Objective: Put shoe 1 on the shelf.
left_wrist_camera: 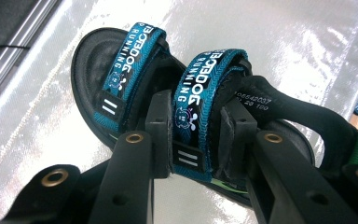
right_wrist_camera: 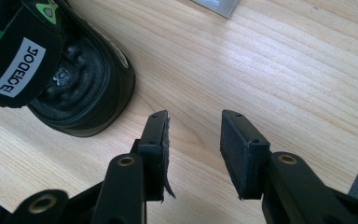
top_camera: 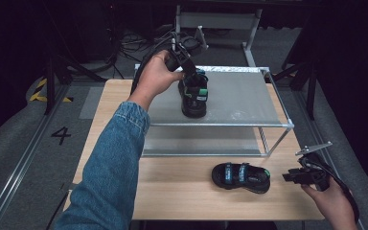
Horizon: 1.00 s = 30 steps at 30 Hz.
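Scene: a person at a wooden table (top_camera: pixel 182 191) works a pair of black sandals with teal straps onto a low metal shelf (top_camera: pixel 239 96) at the table's far side.
Left gripper: the left gripper (top_camera: pixel 188 72) is clamped on the rear strap of the first sandal (top_camera: pixel 194 96), jaws part-closed with a pad pressing each side of the strap.
First sandal: it sits on or just above the shelf's top panel, left of centre, long axis running near to far.
Right gripper: the right gripper (top_camera: pixel 292 176) hovers at the near right edge of the table, jaws about half open with nothing between them.
Second sandal: the second sandal (top_camera: pixel 242 176) lies flat on the table in front of the shelf, long axis left to right.
Key relation: the second sandal lies just left of the right gripper, one end toward its jaws and apart from them.
Nearer hand: the right, by far; a short reach leftward looks like its likely next move.
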### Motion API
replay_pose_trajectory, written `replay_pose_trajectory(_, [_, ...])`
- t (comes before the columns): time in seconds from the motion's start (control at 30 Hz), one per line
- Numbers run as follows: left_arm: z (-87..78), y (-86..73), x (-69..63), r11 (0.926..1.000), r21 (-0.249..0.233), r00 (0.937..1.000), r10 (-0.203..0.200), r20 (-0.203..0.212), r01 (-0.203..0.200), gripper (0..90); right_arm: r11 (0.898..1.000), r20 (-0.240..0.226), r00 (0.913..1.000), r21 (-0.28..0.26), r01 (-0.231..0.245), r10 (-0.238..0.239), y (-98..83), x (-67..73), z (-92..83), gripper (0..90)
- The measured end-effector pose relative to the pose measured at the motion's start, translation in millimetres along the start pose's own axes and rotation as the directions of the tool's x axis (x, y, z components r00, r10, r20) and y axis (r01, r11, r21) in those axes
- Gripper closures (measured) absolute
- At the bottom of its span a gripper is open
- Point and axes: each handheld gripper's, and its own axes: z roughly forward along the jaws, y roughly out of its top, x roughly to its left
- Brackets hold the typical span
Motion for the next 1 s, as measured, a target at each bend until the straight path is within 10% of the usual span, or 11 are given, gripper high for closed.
replay_pose_trajectory(0.53, [-4.6,-10.0,5.9,0.9974,-0.055,0.9983,-0.044,0.037,0.046,54.3,1.0,0.004,0.9997,0.004,0.022,-0.022,1.9,3.6,0.7,61.8])
replay_pose_trajectory(1.0, [-48.5,-39.4,-37.4,0.9937,-0.105,0.9992,-0.038,-0.014,0.037,48.3,0.997,0.009,0.997,0.003,0.076,-0.076,20.2,16.5,-0.3,61.0])
